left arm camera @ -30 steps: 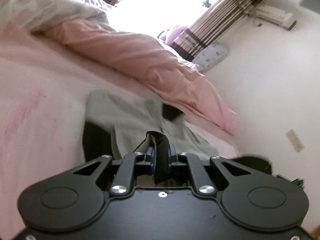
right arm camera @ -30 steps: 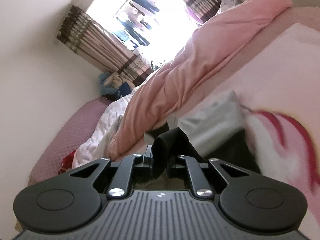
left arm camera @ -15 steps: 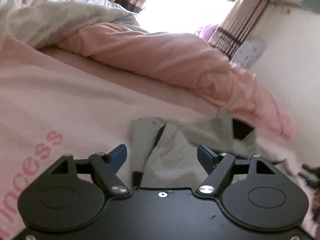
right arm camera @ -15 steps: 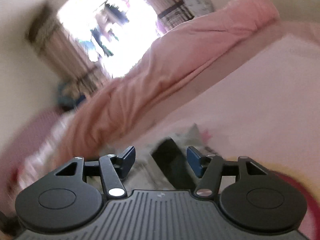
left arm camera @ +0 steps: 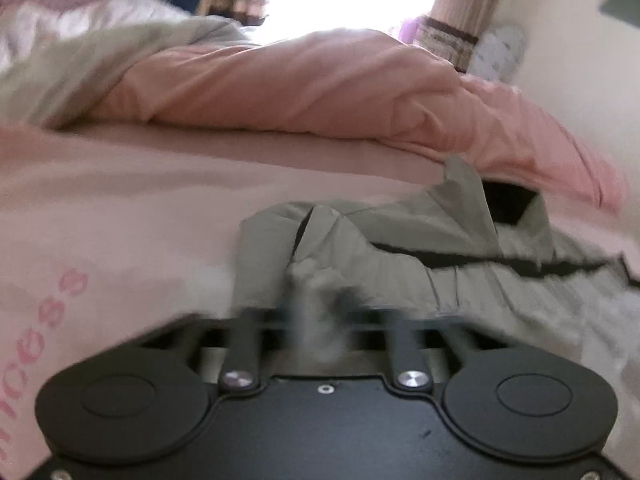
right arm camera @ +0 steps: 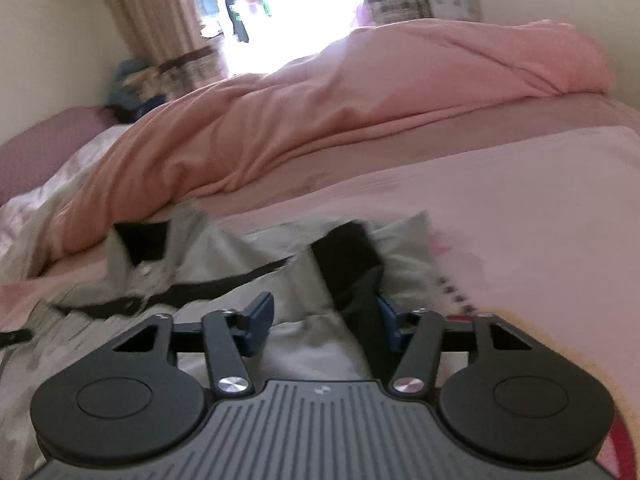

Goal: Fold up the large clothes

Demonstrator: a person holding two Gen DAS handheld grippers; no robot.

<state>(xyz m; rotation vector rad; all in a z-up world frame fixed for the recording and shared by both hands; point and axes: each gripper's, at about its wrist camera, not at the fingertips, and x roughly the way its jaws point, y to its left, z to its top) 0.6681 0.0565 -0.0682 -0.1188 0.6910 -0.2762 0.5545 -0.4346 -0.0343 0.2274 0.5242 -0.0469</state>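
Two claws work low over the bed. The right claw (right arm camera: 324, 324) is spread wide, empty, a black strip brushing one blue finger (right arm camera: 388, 322). The left claw (left arm camera: 316, 320) is blurred; I cannot tell its state. The grey garment (left arm camera: 380, 256) lies crumpled mid-frame on the pink sheet (left arm camera: 140, 200), a pink duvet (left arm camera: 300, 84) heaped across the upper frame.

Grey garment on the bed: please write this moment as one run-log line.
stage: regrasp | left gripper: blurred, state unclear, at grey garment | right gripper: open over black lining | pink bedsheet beneath
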